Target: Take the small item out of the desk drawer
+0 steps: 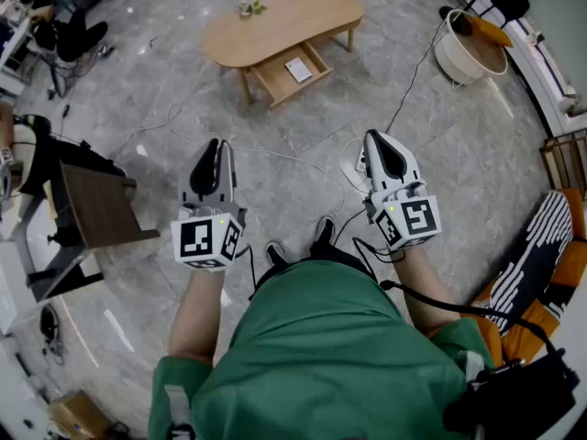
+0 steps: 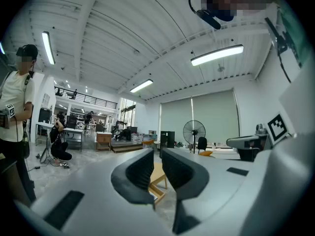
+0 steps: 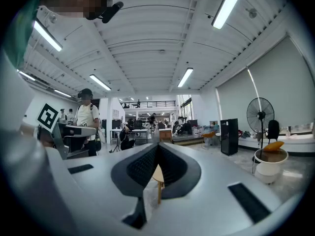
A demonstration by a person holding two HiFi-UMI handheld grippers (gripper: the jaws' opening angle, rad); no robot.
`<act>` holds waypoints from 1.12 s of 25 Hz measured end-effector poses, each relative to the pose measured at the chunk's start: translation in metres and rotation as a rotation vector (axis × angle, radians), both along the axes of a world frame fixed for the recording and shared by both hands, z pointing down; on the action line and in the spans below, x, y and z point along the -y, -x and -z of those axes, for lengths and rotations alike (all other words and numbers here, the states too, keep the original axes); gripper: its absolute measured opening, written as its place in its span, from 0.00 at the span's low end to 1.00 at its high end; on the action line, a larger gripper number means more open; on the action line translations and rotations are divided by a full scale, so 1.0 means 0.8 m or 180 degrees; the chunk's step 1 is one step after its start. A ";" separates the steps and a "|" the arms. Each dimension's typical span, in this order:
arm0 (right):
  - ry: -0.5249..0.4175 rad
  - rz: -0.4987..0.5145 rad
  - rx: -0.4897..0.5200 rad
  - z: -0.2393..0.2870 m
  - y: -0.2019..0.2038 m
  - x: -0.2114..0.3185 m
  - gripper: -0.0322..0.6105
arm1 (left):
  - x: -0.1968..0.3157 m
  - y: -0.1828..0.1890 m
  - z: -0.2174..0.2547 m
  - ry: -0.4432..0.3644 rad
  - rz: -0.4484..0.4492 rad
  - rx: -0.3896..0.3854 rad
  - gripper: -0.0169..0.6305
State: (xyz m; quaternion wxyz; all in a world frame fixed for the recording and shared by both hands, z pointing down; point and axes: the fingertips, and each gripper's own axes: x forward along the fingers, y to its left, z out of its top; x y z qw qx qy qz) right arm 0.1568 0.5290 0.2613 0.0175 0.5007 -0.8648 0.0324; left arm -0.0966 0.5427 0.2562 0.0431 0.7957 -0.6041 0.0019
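Small item (image 1: 298,69): a flat white thing, it lies inside the open drawer (image 1: 279,81) of the wooden desk (image 1: 275,21), well apart from me across the floor.
Left hand-held gripper (image 1: 214,149): the jaws stand a little apart, with nothing between them; through the gap I see only the far desk.
Right hand-held gripper (image 1: 379,143): the jaws are together at the tips and hold nothing.
Done: the drawer is already pulled out, so the item is in the open.
Left to do: I judge that almost all remains; I must go to the desk, take the item and lift it out.
Count: one desk, one open drawer, one white item in it, two hand-held grippers.
On the desk top: one small object (image 1: 249,9), too small to name.
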 end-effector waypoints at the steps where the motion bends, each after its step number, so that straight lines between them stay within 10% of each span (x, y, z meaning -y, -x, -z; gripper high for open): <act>1: 0.0005 0.0006 0.0007 0.000 -0.008 0.007 0.08 | 0.007 -0.009 0.001 0.0003 -0.0001 0.0010 0.13; 16: 0.0248 0.0083 0.0251 -0.029 -0.117 0.106 0.08 | 0.081 -0.109 -0.013 0.0202 0.0141 0.0063 0.13; 28: 0.0560 0.0179 -0.0115 -0.104 -0.078 0.267 0.08 | 0.270 -0.077 -0.102 0.0503 0.0097 -0.0148 0.13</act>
